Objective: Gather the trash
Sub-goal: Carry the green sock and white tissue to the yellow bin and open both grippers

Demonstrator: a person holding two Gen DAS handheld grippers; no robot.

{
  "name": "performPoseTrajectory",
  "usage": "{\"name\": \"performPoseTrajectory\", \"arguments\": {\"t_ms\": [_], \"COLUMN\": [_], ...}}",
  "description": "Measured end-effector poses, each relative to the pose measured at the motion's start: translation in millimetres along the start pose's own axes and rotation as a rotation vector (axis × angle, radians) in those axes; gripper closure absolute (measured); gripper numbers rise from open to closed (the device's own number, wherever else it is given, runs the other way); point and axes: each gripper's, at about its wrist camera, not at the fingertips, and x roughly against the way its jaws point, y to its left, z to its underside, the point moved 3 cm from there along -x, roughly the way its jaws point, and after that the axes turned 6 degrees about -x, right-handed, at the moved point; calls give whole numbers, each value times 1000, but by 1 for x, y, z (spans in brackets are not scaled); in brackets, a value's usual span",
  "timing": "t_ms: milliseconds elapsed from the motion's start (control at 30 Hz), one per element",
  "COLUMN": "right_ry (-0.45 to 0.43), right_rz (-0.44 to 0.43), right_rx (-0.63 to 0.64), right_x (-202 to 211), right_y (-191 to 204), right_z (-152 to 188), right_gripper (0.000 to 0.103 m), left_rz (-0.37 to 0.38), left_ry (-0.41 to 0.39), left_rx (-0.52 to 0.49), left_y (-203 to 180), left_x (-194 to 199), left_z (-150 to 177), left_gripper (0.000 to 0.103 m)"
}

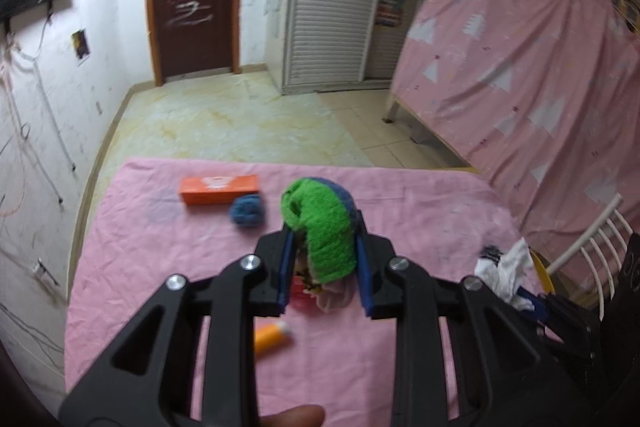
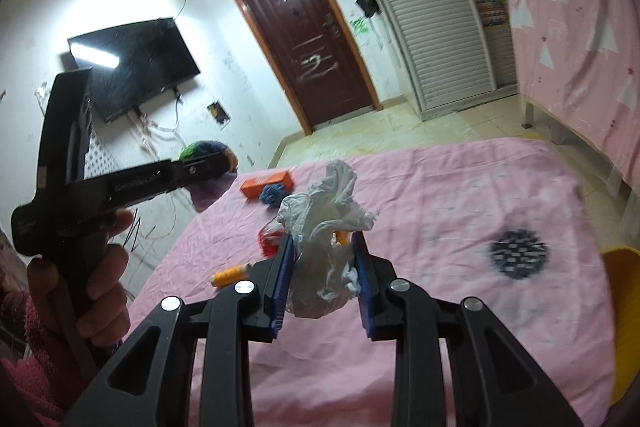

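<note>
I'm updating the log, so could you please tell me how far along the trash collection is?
Nothing visibly binned yet. In hand: the left gripper holds a green-and-blue cloth ball, and the right gripper holds crumpled white paper. Left on the bed: orange box, blue ball, orange tube, red wrapper.

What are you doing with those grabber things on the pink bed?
A person holds a gripper in each hand and is picking trash off the pink sheet. The left gripper is shut on a green and blue sock, lifted above the sheet. The right gripper is shut on a crumpled white tissue. Lying on the sheet are an orange box, a blue yarn ball, an orange tube and a dark patterned ball.
</note>
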Motion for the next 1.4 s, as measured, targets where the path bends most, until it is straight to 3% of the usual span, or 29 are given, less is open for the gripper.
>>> {"name": "performPoseTrajectory", "arguments": {"t_ms": [500,767,1167,1333,1400], "right_ry": [-183,-288,-320,-328,-329], "right_rz": [98,221,307,333,340], "right_rx": [-132,-198,-303,-334,-349], "right_x": [84,130,153,159,160], "right_y": [-98,-156,-219,-235,-239], "right_z": [-17,-21,-16,-13,-12], "right_gripper": [80,80,79,73,55], "left_rz": [80,144,225,239,243], "left_ry": [22,27,66,91,100], "left_rx": [-144,-228,-308,-331,-338], "left_y": [-106,-167,-246,-267,-275], "left_x": [-10,-12,-26,-33,-36], "left_z": [2,-3,1,7,9], "left_gripper": [79,78,79,78,78]}}
